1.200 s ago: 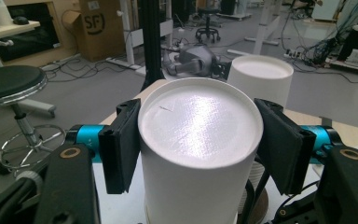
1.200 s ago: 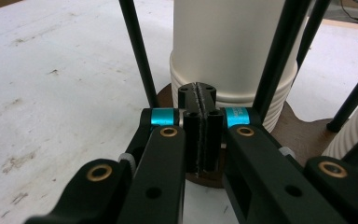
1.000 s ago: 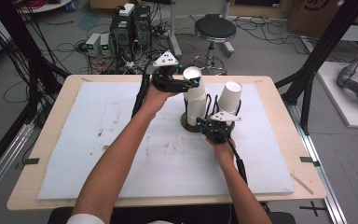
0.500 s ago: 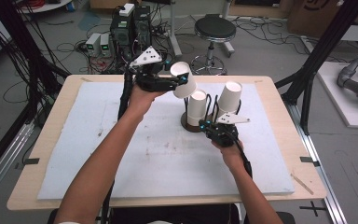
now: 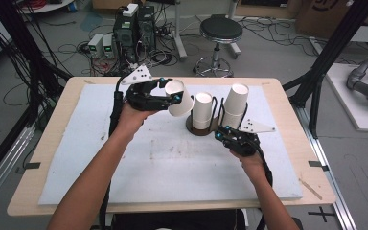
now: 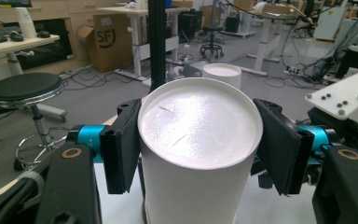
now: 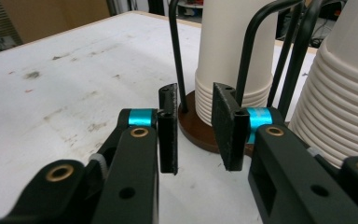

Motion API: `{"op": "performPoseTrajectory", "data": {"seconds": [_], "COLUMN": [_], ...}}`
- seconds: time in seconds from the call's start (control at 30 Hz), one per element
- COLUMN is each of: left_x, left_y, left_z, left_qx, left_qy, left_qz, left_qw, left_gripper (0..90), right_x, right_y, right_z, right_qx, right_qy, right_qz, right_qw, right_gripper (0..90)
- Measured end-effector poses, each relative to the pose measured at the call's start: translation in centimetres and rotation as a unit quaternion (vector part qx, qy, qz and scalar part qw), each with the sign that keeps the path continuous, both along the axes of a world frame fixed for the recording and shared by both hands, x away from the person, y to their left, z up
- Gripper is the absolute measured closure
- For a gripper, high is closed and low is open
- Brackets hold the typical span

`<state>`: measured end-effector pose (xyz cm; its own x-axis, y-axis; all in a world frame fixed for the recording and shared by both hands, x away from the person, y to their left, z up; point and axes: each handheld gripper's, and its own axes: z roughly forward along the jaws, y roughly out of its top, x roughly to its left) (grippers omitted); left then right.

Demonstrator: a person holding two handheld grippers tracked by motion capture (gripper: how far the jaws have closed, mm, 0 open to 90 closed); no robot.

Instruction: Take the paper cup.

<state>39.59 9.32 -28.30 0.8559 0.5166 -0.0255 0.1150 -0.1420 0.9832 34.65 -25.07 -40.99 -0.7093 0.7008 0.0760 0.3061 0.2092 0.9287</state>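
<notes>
Left gripper (image 5: 175, 98): jaws clamped on white paper cup (image 5: 178, 97), held tilted above mat, left of cup rack (image 5: 202, 128). Right gripper (image 5: 226, 135): jaws just opening, nothing between, beside rack base. Second cup stack (image 5: 234, 106) right of rack.

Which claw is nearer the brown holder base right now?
Right. The right claw sits open just in front of the brown holder base, nothing between its jaws. The left claw is off to the left, raised, clamped on a white cup.

Parted claw (image 7: 193, 128) before cup stack (image 7: 230, 60)
</notes>
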Motion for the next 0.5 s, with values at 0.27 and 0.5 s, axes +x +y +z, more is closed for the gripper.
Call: {"op": "performPoseTrajectory", "data": {"seconds": [0.27,0.5], "left_x": [-1.5,-2.9], "left_y": [0.7,0.9], "left_z": [-1.0,-2.0], "left_qx": [0.001,0.018], "left_qy": [0.002,0.003], "left_qz": [-0.024,-0.028], "left_qw": [0.9997,0.9994], "left_gripper": [36.0,36.0], "right_x": [-0.7,-1.3], "right_y": [-1.7,-2.6], "right_z": [0.3,0.2], "right_qx": [0.009,0.007], "right_qy": [-0.010,-0.011], "right_qz": [0.004,0.007], "right_qw": [0.9999,0.9999], "right_gripper": [51.2,43.3]}}
